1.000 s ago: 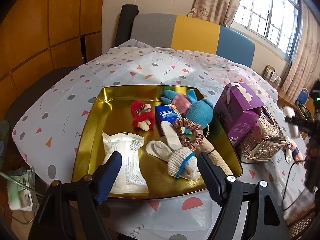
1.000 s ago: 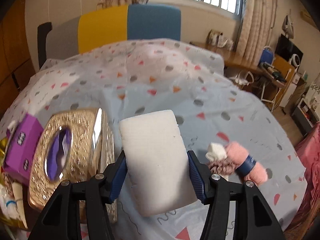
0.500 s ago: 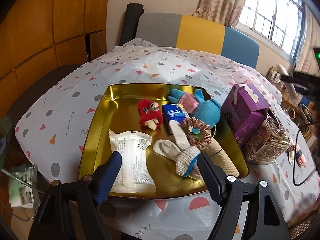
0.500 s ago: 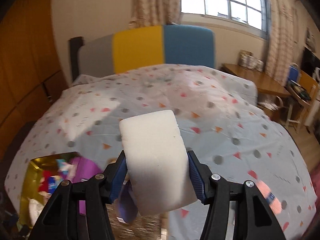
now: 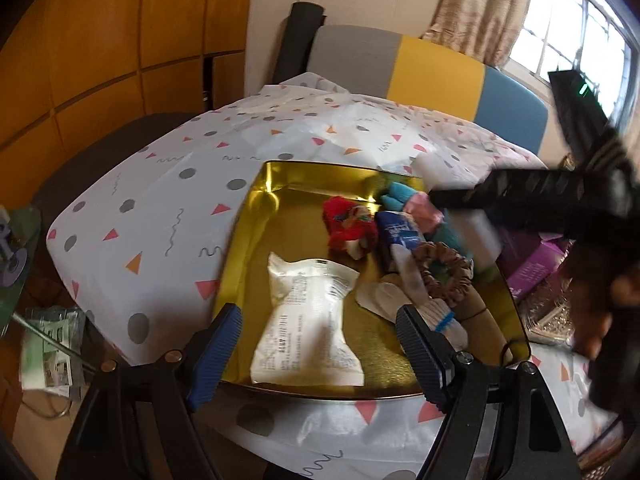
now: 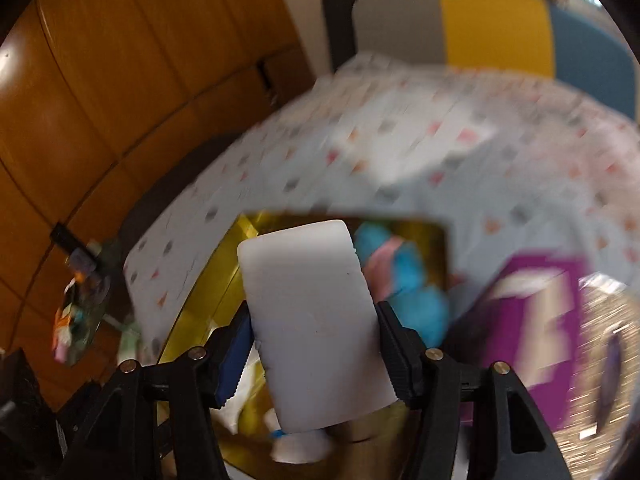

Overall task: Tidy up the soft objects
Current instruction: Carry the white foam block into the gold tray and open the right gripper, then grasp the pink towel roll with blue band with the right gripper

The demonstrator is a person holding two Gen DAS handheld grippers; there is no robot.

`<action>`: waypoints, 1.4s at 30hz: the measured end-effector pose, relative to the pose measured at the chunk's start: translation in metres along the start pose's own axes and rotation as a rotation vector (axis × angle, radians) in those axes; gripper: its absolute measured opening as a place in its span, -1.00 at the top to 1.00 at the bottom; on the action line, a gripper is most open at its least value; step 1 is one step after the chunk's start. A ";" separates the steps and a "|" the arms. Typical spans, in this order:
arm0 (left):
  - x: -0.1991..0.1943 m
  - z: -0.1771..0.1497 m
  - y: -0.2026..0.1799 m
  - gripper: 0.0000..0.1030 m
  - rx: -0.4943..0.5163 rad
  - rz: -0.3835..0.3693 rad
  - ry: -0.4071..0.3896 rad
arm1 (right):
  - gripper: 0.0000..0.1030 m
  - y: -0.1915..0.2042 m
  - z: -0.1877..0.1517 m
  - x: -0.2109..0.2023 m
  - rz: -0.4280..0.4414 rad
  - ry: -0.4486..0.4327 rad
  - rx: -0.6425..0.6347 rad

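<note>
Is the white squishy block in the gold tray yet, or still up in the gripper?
Still in the gripper. The white sponge block sits between the right gripper fingers, whose jaws are opening, above the gold tray.

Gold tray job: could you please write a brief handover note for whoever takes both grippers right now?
Left gripper: open, empty, at the gold tray's near rim.
Right gripper: white foam block between its jaws, which are opening, above the tray.
Done: white packet, red plush, blue plush and scrunchie lie in the tray.
Left: set the block in the tray, then check the cloth for more.
</note>
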State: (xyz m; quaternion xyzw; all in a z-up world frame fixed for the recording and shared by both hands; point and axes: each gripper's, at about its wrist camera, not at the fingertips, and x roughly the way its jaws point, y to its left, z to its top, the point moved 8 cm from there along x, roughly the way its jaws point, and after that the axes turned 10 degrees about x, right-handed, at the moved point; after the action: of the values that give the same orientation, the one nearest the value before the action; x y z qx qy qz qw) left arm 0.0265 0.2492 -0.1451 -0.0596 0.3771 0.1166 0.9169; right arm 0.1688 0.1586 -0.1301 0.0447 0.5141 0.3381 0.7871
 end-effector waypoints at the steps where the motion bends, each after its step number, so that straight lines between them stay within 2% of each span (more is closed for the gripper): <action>1: 0.000 0.000 0.002 -0.55 -0.003 0.007 0.000 | -0.20 0.003 -0.007 0.013 0.021 0.039 0.015; 4: 0.000 0.000 0.005 -0.59 -0.012 0.010 -0.001 | -0.21 0.009 -0.017 0.033 0.051 0.073 0.041; 7: 0.000 0.000 0.005 -0.61 -0.010 0.011 -0.004 | -0.27 0.016 -0.022 0.035 0.084 0.080 0.059; 9: -0.001 0.001 0.004 -0.61 -0.010 0.007 -0.006 | -0.30 0.018 -0.023 0.026 0.092 0.069 0.054; 14: -0.004 0.002 -0.004 -0.62 0.006 -0.004 -0.013 | -0.59 0.013 -0.016 0.002 0.110 0.025 0.062; 18: -0.009 0.004 -0.010 -0.62 0.025 -0.010 -0.021 | -0.59 0.009 -0.015 -0.014 0.106 -0.004 0.055; 24: -0.014 0.006 -0.020 -0.62 0.054 -0.020 -0.029 | -0.59 -0.009 -0.019 -0.047 0.046 -0.077 0.021; 31: -0.015 0.006 -0.038 -0.62 0.100 -0.040 -0.029 | -0.59 -0.059 -0.025 -0.102 -0.029 -0.179 0.040; 36: -0.019 0.007 -0.057 -0.62 0.152 -0.058 -0.035 | -0.59 -0.113 -0.031 -0.144 -0.100 -0.246 0.114; 42: -0.025 0.011 -0.085 -0.62 0.214 -0.107 -0.048 | -0.59 -0.183 -0.045 -0.181 -0.200 -0.283 0.218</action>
State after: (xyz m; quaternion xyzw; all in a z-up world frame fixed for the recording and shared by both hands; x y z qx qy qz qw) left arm 0.0382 0.1647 -0.1178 0.0212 0.3614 0.0280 0.9318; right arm 0.1755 -0.0988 -0.0864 0.1256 0.4336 0.1907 0.8717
